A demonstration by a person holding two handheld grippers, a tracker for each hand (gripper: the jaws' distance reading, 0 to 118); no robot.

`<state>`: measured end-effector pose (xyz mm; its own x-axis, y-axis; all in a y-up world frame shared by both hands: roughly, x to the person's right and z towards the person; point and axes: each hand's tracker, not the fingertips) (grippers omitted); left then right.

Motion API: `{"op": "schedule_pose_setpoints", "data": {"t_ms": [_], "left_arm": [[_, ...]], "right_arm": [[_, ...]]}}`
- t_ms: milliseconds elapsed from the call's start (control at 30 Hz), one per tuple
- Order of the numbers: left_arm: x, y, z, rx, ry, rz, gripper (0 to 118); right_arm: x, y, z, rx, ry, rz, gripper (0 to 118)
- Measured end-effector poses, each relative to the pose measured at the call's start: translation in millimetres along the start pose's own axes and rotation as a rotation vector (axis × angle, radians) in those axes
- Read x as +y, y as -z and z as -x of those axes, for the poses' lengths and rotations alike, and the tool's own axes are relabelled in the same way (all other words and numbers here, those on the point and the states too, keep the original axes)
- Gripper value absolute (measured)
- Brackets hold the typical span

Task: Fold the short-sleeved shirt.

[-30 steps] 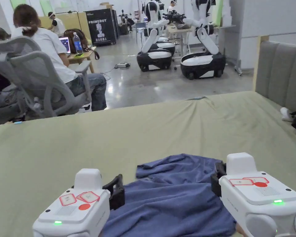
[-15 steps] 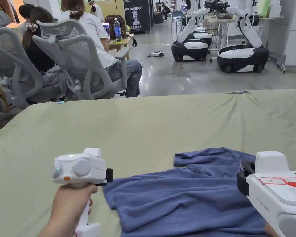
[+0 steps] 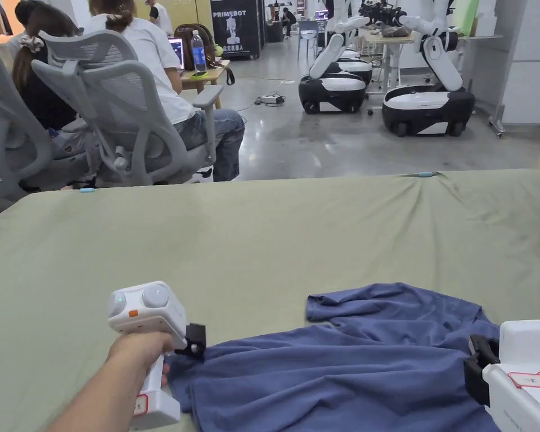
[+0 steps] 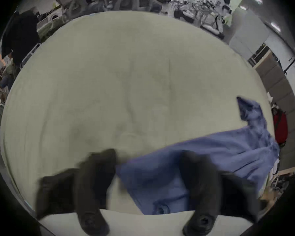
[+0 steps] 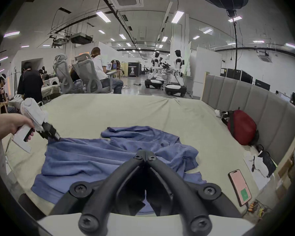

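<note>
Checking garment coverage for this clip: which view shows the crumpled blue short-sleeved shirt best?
The right gripper view: the crumpled blue short-sleeved shirt lies nearly whole on the green bedsheet, one sleeve spread out. The head view cuts off its near edge. The left gripper view shows one blurred strip between spread jaws.

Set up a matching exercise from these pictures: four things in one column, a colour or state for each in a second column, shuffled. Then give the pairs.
Things
1. left gripper
2. right gripper
3. shirt
4. bag by the headboard

States or colours
A. red
B. jaws apart, at the shirt's edge
C. blue, rumpled, unfolded on the green sheet
D. jaws closed together, over the shirt

Pairs: 1-B, 2-D, 3-C, 4-A
</note>
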<state>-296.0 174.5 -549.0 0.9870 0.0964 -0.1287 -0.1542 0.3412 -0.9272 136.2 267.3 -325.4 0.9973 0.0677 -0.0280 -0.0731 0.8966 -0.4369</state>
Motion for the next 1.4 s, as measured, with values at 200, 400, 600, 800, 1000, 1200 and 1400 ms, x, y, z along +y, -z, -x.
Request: {"op": "schedule_pose_setpoints", "data": {"t_ms": [200,400,600,800,1000,1200,1400], "left_arm": [[-4,-15,-10,0.027,0.106,-0.06,1],[-32,-68,0,-0.075,0.113,-0.316,1],[-56,-89,-6,-0.097,0.143,-0.381,1],[-48,-90,-8,-0.124,0.141,-0.389,1],[-41,-90,-15,-0.136,0.151,-0.395,1],[-41,-81,-15,-0.073,0.215,-0.391,1],[-37,-114,-13,0.065,0.319,-0.504,0]], "right_arm": [[7,9,-24,-0.03,0.014,0.027,0],[7,48,-96,-0.087,-0.006,0.12,0],[-30,121,-161,-0.109,-0.071,0.335,0],[-47,174,-180,-0.018,-0.051,0.427,118],[-56,220,-169,-0.012,-0.139,0.5,109],[-36,192,-180,0.129,-0.06,0.486,7],[39,130,-174,0.151,-0.021,0.341,7]]}}
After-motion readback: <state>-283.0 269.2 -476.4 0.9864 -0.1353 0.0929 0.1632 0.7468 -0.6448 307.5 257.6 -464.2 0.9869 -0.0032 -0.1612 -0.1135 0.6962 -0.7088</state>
